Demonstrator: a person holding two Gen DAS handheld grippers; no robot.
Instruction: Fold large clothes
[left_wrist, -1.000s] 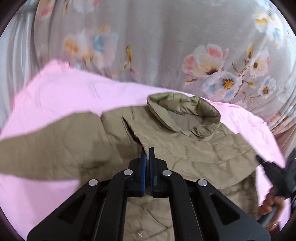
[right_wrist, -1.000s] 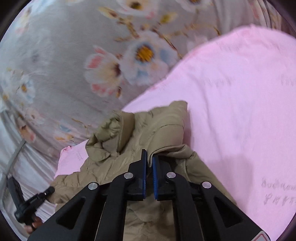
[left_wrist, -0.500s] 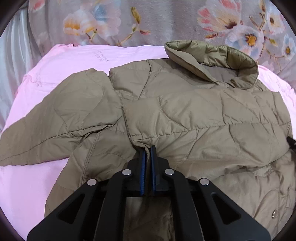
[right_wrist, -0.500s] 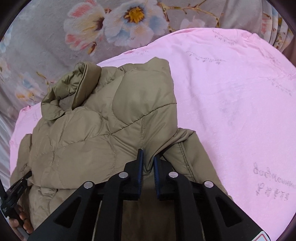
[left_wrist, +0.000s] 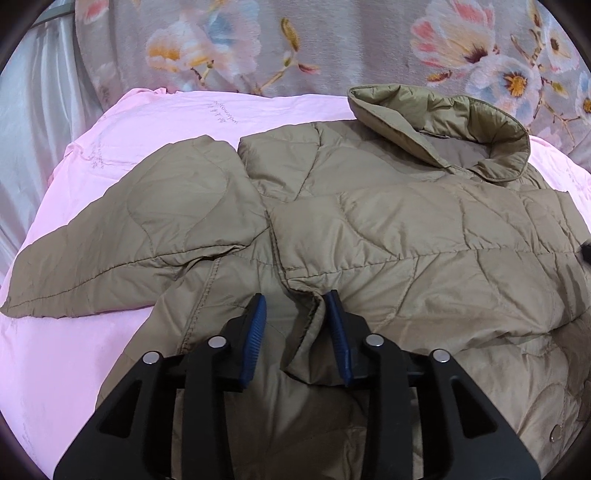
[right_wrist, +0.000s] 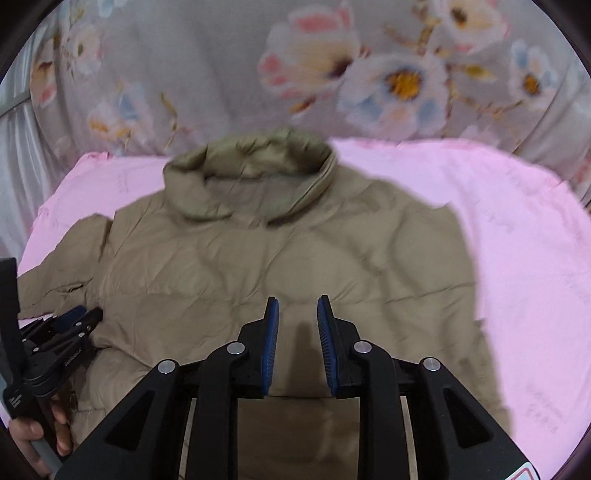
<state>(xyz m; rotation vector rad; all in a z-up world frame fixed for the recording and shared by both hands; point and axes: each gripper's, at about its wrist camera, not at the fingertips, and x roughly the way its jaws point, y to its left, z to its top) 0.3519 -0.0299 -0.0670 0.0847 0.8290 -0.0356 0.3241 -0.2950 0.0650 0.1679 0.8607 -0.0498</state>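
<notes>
Khaki quilted jacket (left_wrist: 388, 229) on pink sheet (left_wrist: 74, 350), right view blurred (hem cut off), left gripper (left_wrist: 295, 314) and right gripper (right_wrist: 295, 314) both parted

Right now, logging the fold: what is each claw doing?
Left claw: open, straddling a jacket edge, not clamped.
Right claw: open, holding nothing.

You can read nothing here for certain: the pink sheet (left_wrist: 229, 110) carries faint embroidered script, too small to make out, and the left gripper (right_wrist: 74, 317) bears illegible white lettering.
</notes>
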